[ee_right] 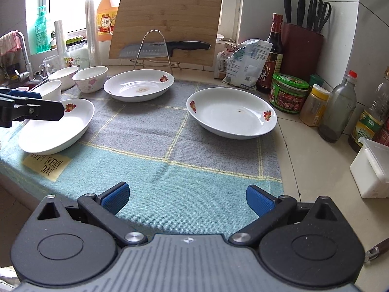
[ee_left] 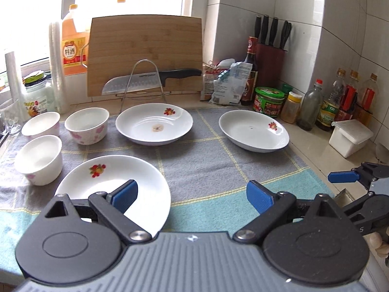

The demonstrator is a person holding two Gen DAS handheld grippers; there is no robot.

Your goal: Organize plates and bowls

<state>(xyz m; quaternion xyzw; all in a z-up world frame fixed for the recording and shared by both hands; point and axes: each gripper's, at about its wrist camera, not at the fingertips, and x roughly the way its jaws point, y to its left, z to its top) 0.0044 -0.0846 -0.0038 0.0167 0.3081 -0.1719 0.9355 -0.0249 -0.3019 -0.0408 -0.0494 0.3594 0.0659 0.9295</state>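
Your left gripper (ee_left: 192, 196) hangs with jaws spread wide and empty over the near plate (ee_left: 114, 185), one blue pad above its bowl. Your right gripper (ee_right: 188, 200) is likewise wide and empty, over bare cloth (ee_right: 184, 170). Two more plates (ee_left: 154, 124) (ee_left: 254, 131) lie well beyond. Three small bowls (ee_left: 39, 159) cluster left of the near plate.

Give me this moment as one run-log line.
left gripper: open, over near plate, nothing held | right gripper: open, over cloth, empty | plates: three, unstacked | bowls: three, unstacked
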